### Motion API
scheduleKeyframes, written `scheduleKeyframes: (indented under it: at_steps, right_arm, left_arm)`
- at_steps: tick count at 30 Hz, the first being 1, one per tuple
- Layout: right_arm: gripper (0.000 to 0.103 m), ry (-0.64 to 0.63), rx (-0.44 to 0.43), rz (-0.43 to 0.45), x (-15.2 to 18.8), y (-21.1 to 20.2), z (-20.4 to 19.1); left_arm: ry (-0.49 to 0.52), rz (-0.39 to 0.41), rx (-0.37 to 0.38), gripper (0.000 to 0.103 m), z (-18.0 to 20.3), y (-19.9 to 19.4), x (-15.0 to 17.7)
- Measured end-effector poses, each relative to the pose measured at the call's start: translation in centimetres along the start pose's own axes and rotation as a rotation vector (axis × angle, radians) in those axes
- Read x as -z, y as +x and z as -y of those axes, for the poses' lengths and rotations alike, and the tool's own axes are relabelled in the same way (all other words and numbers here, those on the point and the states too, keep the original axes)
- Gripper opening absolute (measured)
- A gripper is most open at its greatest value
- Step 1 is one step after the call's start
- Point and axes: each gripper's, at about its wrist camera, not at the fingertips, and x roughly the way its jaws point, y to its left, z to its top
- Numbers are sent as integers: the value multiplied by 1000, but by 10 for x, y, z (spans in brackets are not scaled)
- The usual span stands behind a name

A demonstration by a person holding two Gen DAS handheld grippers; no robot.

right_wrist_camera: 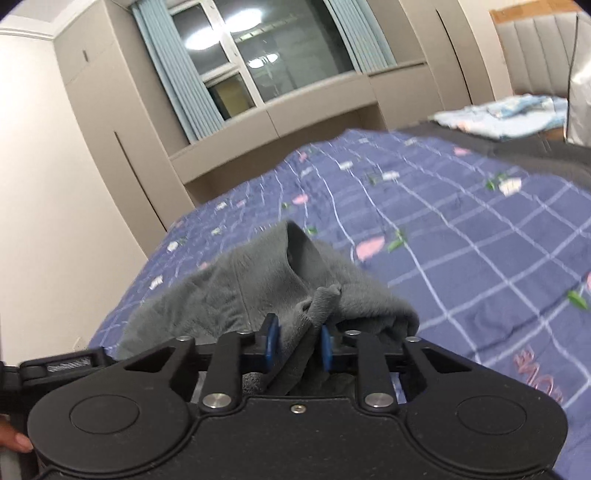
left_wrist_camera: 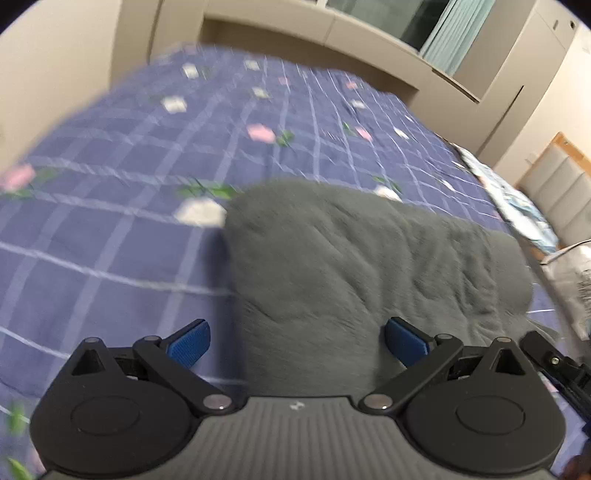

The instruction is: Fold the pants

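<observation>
Looking along the left gripper (left_wrist_camera: 297, 341), its blue fingers (left_wrist_camera: 190, 341) stood wide apart at the bottom of the frame, holding nothing. The grey pants (left_wrist_camera: 369, 258) lay bunched on the bed (left_wrist_camera: 110, 221) in the lower middle and right of the frame, reaching down between the spread fingers. The bed wore a blue checked cover with pink and white flowers. A pale patterned cloth (left_wrist_camera: 517, 206) sat at the right edge of the bed, and a window (left_wrist_camera: 388, 18) with blue curtains showed at the top.

Seen from the right wrist, the right gripper (right_wrist_camera: 298, 345) had its fingers (right_wrist_camera: 272, 341) drawn close together and clamped on a fold of the pants (right_wrist_camera: 240, 291) in the lower middle of the frame. The rest of the garment was heaped just beyond the fingers and spread toward the lower left, on the near edge of the bed (right_wrist_camera: 461, 229). A folded pale cloth (right_wrist_camera: 502, 114) rested at the upper right, with the window (right_wrist_camera: 266, 55) above.
</observation>
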Motion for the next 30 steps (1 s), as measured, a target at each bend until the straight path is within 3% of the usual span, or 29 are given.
scheduleKeyframes:
  at_steps: [3,10,13,17,20,23,28,29,30]
  right_arm:
    - [19,0,-9,25,-12,-6,6]
    - [20,-50,-6,-9,-22,-9,10]
    - [18,-160,20,40,-20,-13,1]
    - [17,-145,32,94,-30,-16,7]
    - [17,-107,65,98,-36,-14,23]
    - [18,-79,73,46,-32,2,37]
    - [30,-143,92,10,-17,9,35]
    - [36,-143,94,13,-18,7,35]
    - [51,-153,107,23,-20,5,34]
  left_arm:
    - [-44,-48,55,102,9,7,-1]
    - [20,-26,-35,102,34,12,5]
    - [29,-22,-31,102,40,10,4]
    - [12,-30,21,102,42,0,-7]
    - [21,-6,68,102,41,-9,-16]
    - [42,58,31,102,39,-14,-20]
    - [82,66,-62,102,38,-8,-24]
    - [89,64,-72,102,38,-7,-24]
    - [95,70,-78,102,37,-7,-25]
